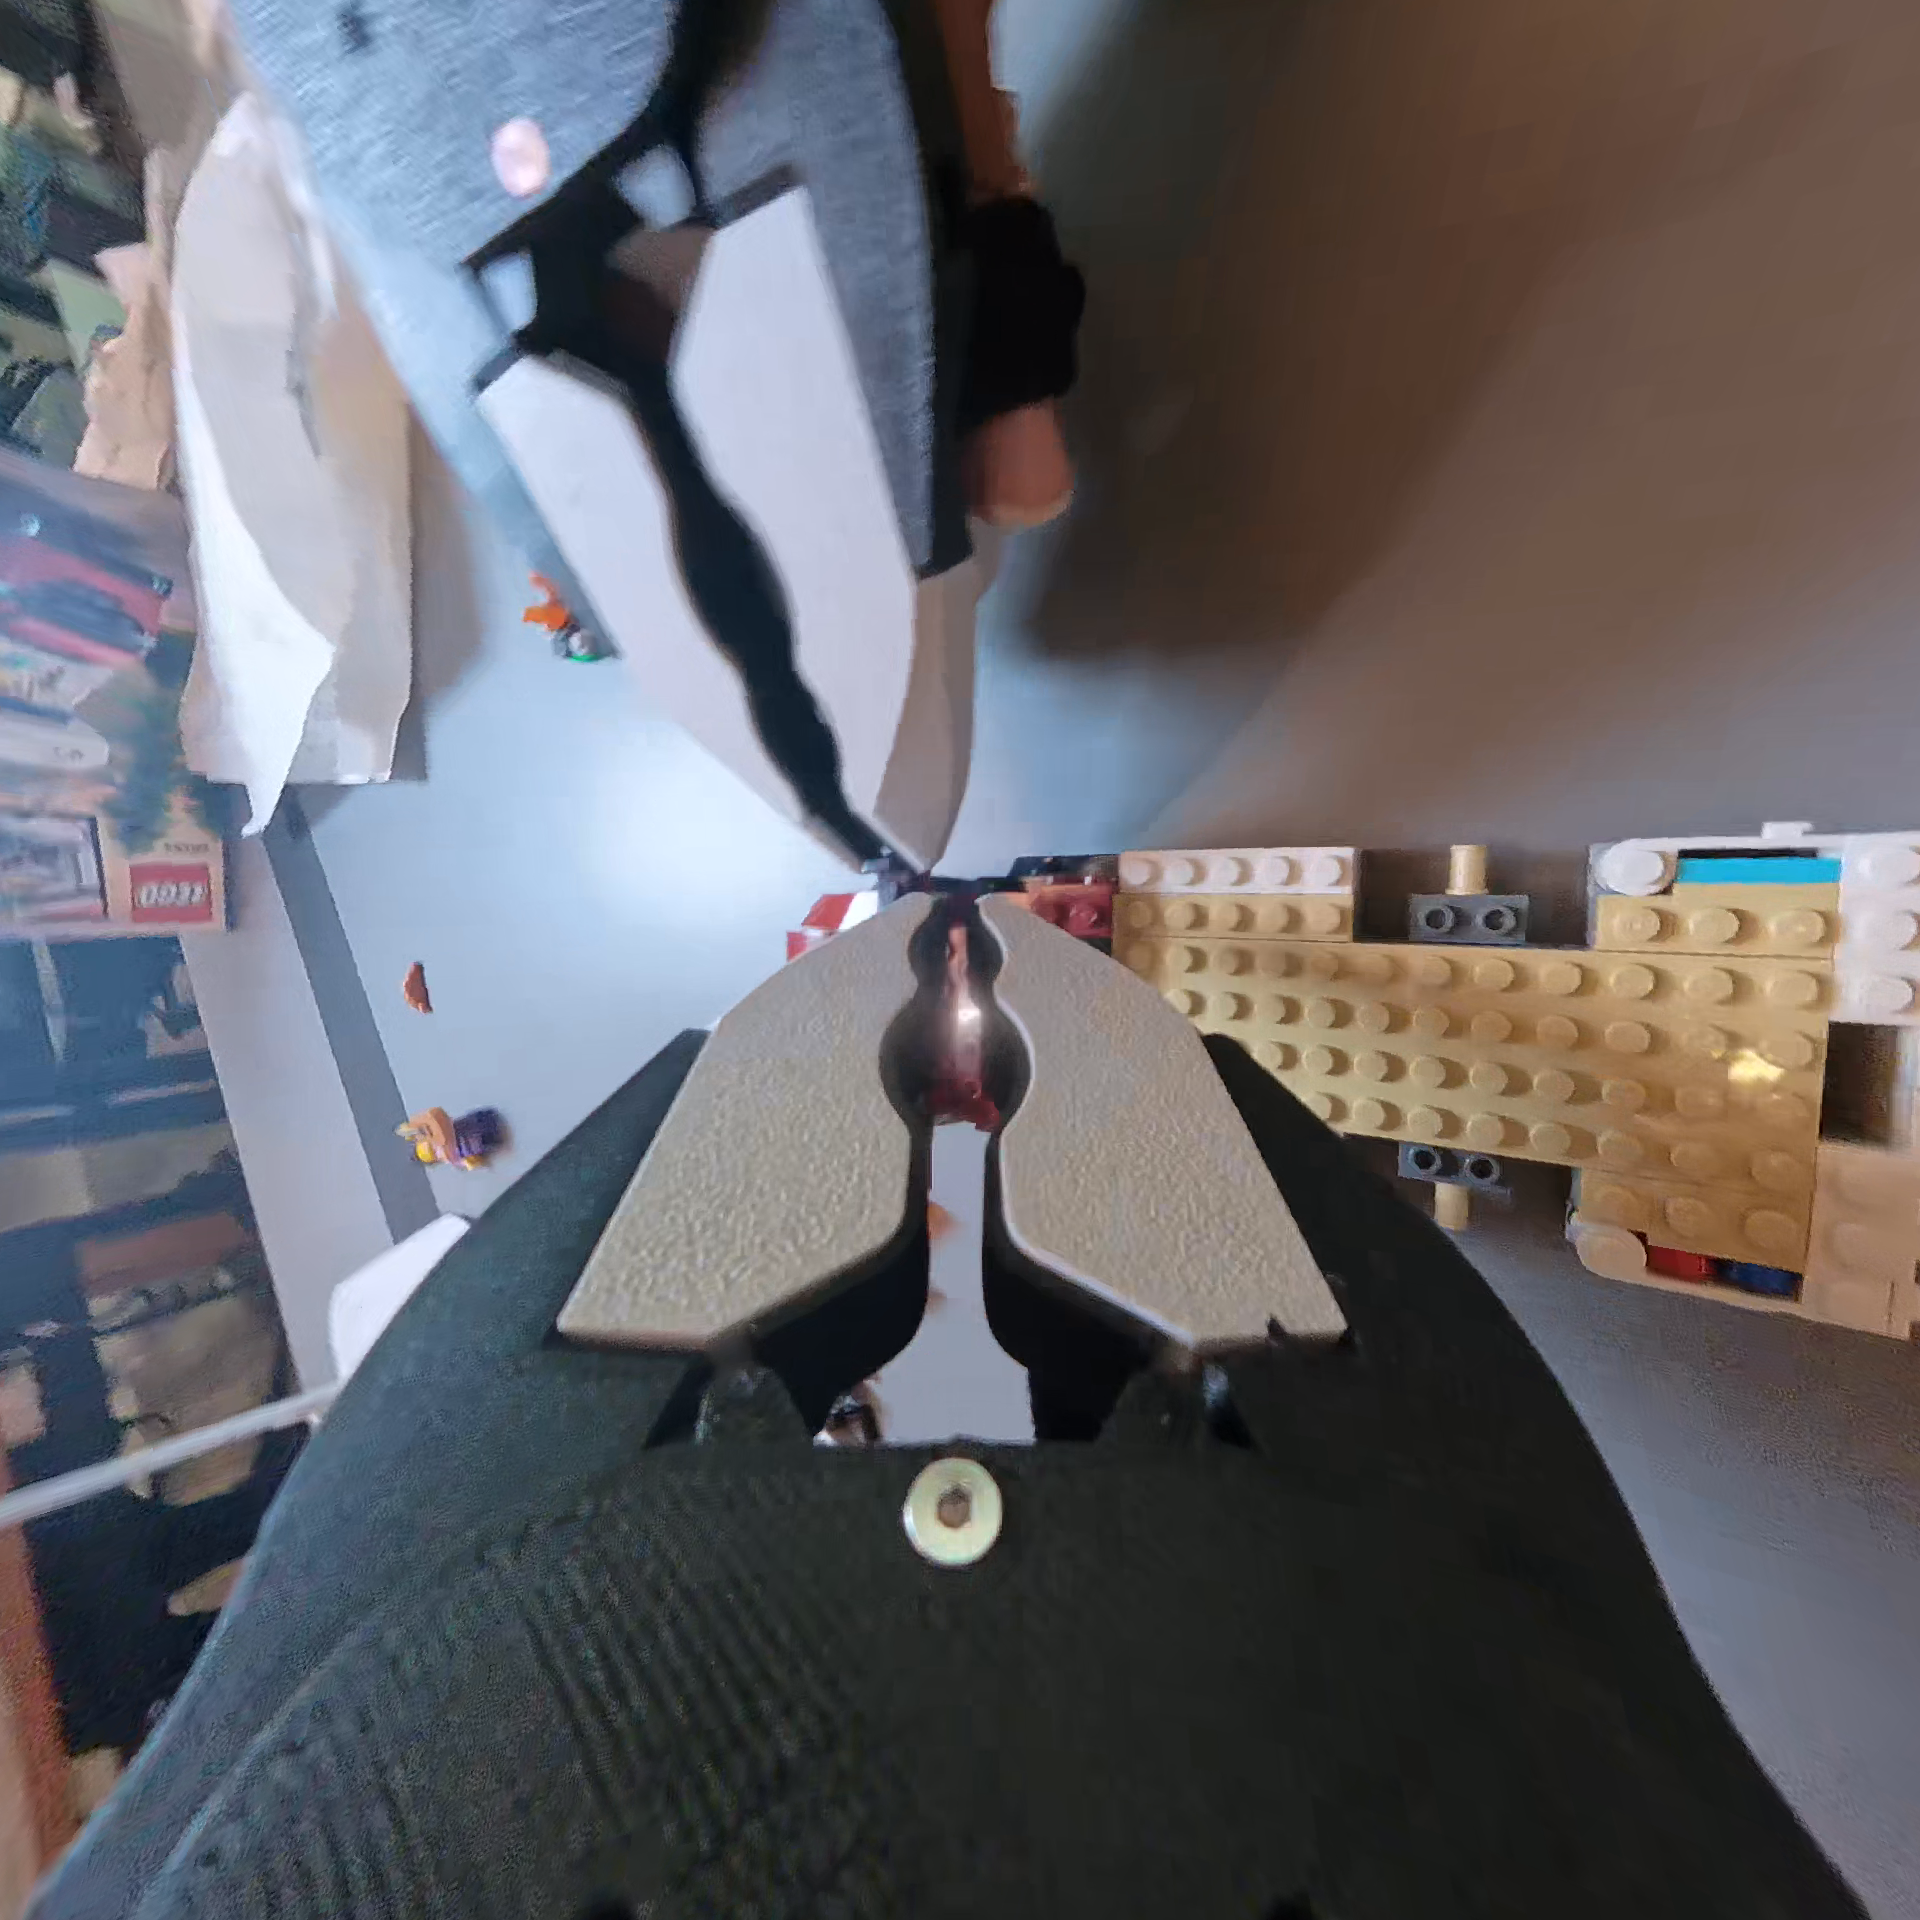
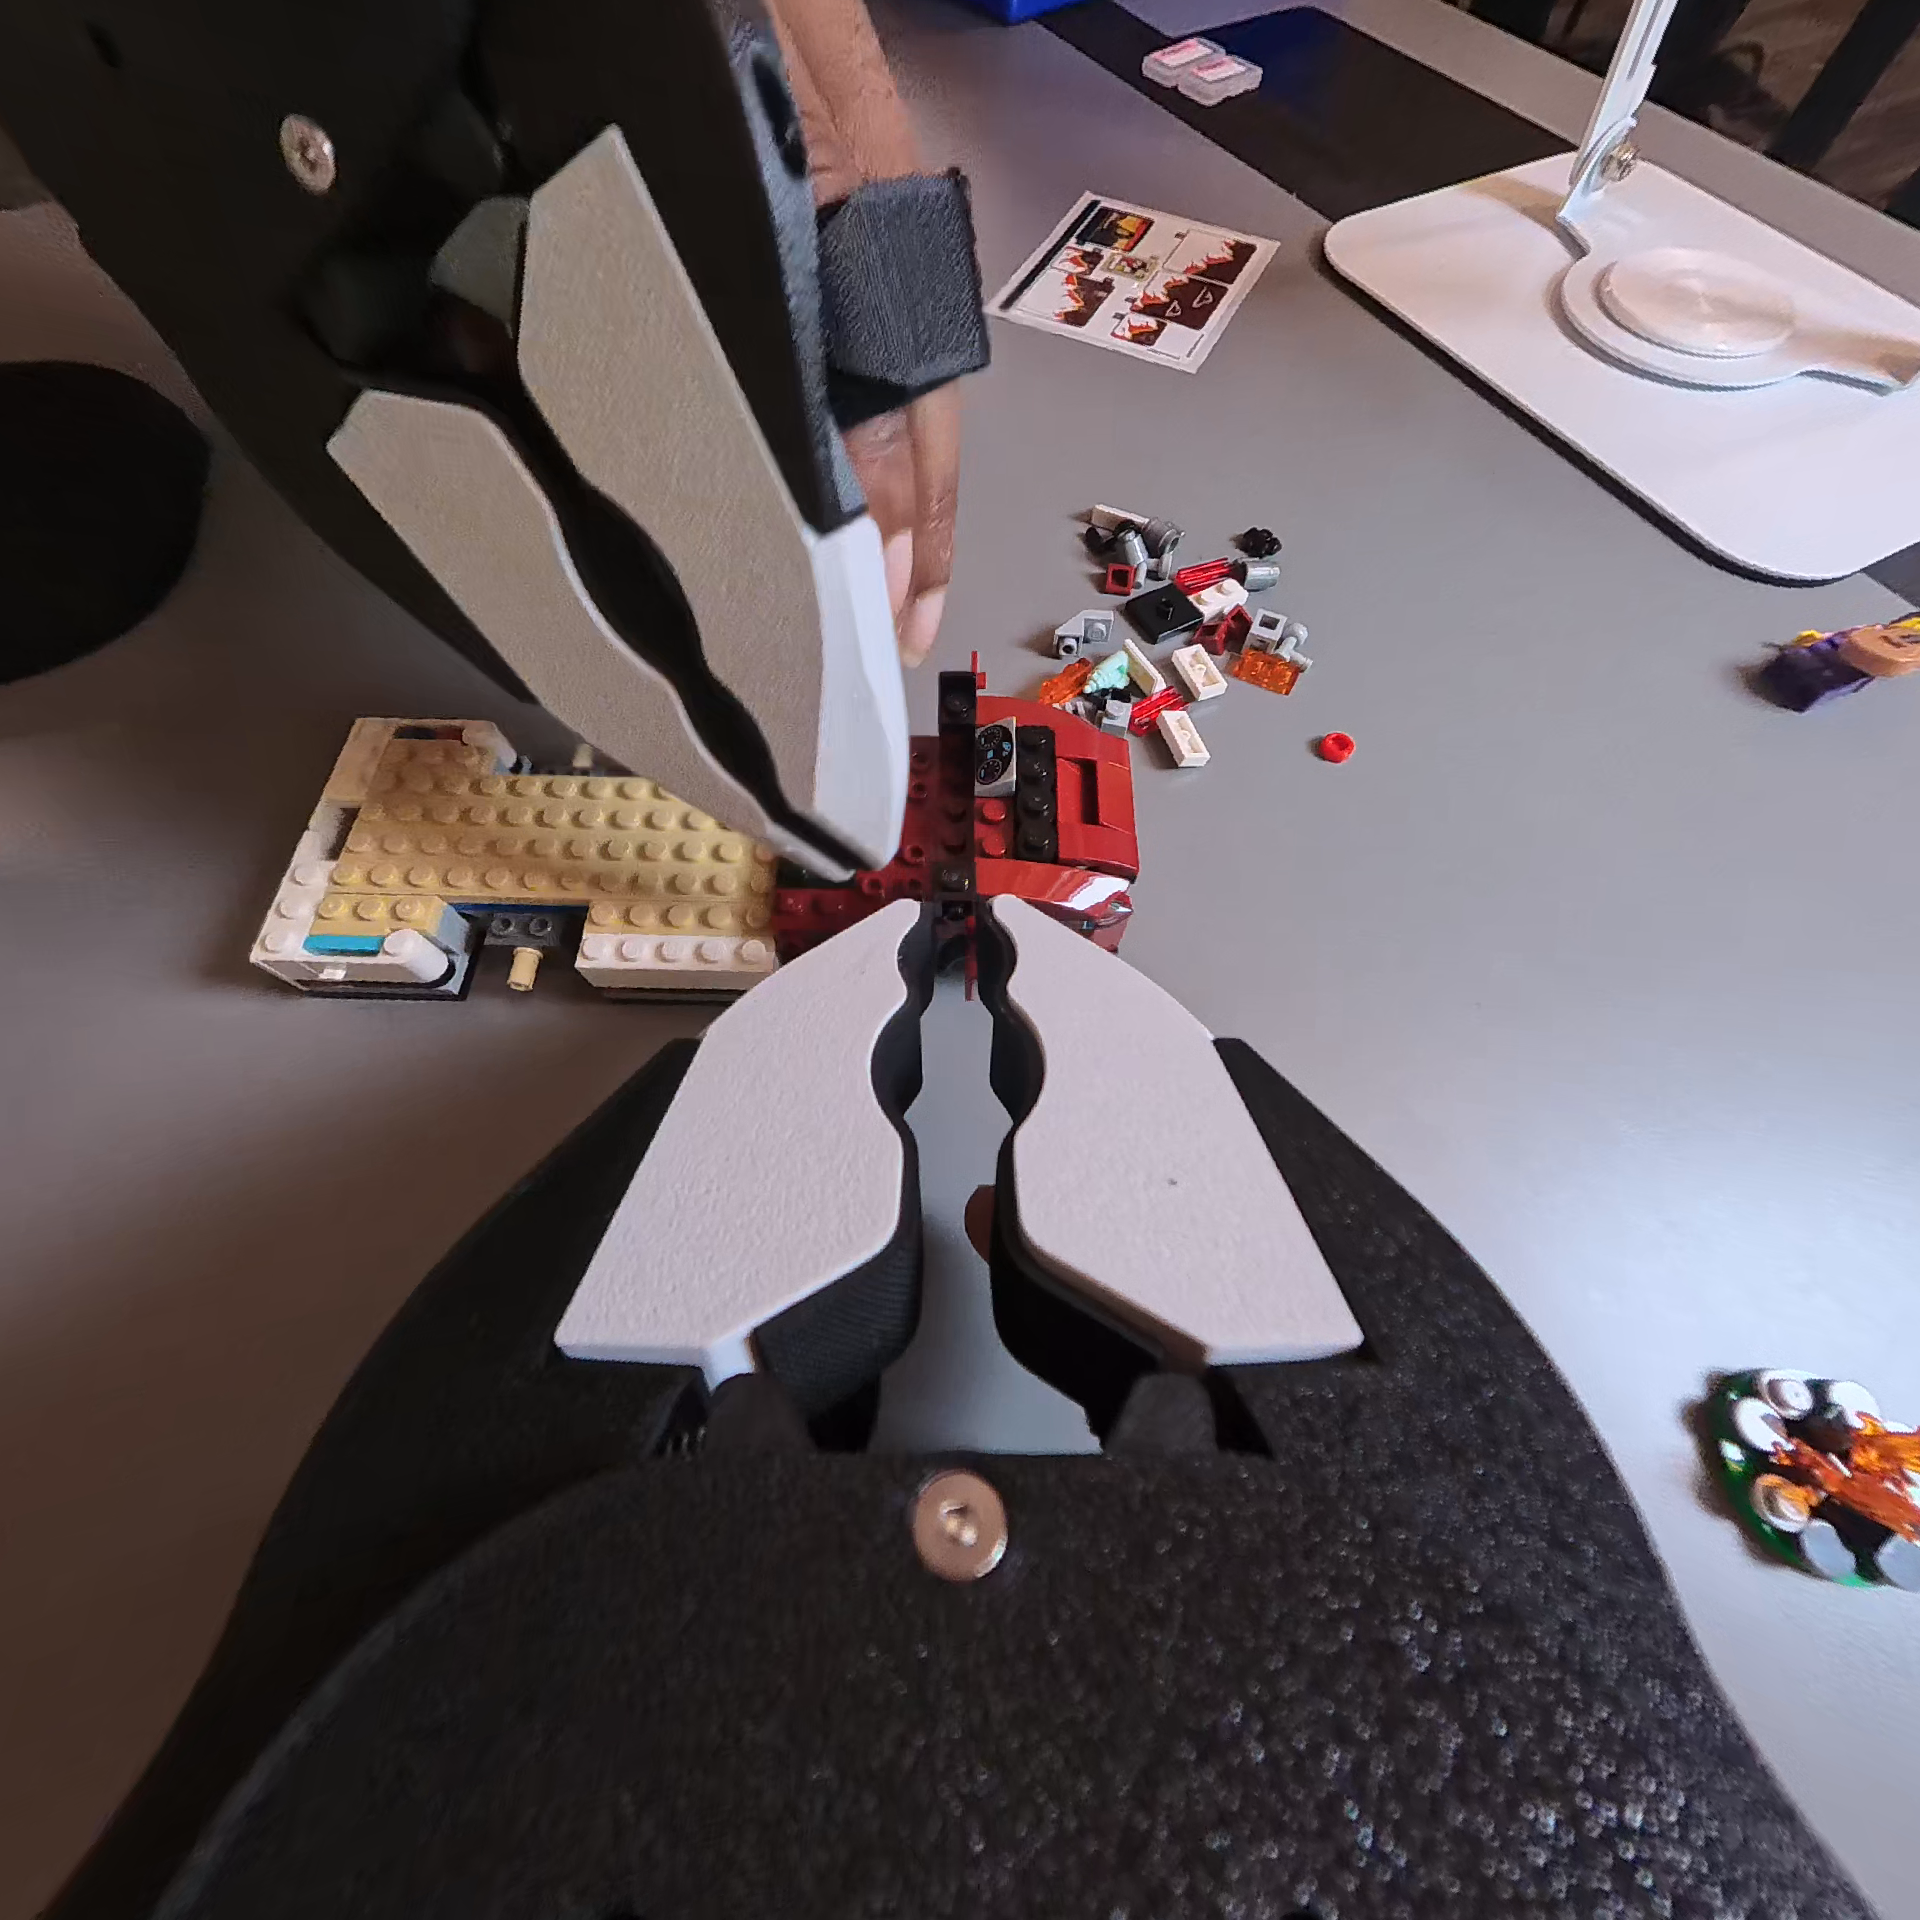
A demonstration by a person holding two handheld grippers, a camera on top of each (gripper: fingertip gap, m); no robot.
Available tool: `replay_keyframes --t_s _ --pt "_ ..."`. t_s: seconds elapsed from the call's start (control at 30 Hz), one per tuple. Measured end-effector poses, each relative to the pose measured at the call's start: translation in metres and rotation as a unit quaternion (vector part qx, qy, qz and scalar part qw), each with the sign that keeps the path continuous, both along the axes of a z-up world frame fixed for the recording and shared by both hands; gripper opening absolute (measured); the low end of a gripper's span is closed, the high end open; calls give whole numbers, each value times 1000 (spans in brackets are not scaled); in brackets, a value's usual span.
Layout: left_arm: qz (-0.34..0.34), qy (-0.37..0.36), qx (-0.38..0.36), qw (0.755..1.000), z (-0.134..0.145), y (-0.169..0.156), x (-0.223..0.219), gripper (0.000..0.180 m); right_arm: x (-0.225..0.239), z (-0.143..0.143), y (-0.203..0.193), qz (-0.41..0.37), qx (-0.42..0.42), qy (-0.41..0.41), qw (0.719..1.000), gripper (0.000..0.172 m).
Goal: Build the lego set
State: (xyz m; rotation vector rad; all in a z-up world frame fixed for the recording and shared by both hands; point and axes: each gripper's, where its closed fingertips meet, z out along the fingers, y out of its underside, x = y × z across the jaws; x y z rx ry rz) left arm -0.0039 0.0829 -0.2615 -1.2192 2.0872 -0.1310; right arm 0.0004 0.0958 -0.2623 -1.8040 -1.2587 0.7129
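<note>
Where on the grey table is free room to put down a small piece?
Bare grey table lies right of the dark red brick car, between the small red round stud and the green-and-orange brick cluster. It is crowded at the loose brick pile and where both grippers meet the car.

The grey table (image 2: pixel 1455 987) ran under even light, with pale glare across its surface in the left wrist view. A black strip (image 2: pixel 1299 114) crossed its far end. A white stand base (image 2: pixel 1621 416) sat at the far right; a cluttered shelf (image 1: pixel 94 644) stood blurred beyond the table's edge.
</note>
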Motion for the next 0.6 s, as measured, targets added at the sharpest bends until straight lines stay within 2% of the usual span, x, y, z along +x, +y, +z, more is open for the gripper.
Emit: replay_keyframes --t_s 0.07,0.17,0.27,0.6 --pt "48 -52 -28 997 8 10 -4 12 0 1 0 -1 -2 1 1000 8" --pt "107 -140 -104 979 20 16 -10 22 -1 -1 -2 -2 -8 -6 1000 8" --pt "119 -172 -129 969 22 18 -14 20 -2 -2 -1 -13 -15 -18 1000 8" --pt "52 -86 -25 995 3 9 5 6 -3 -4 2 -30 -30 -50 998 8"
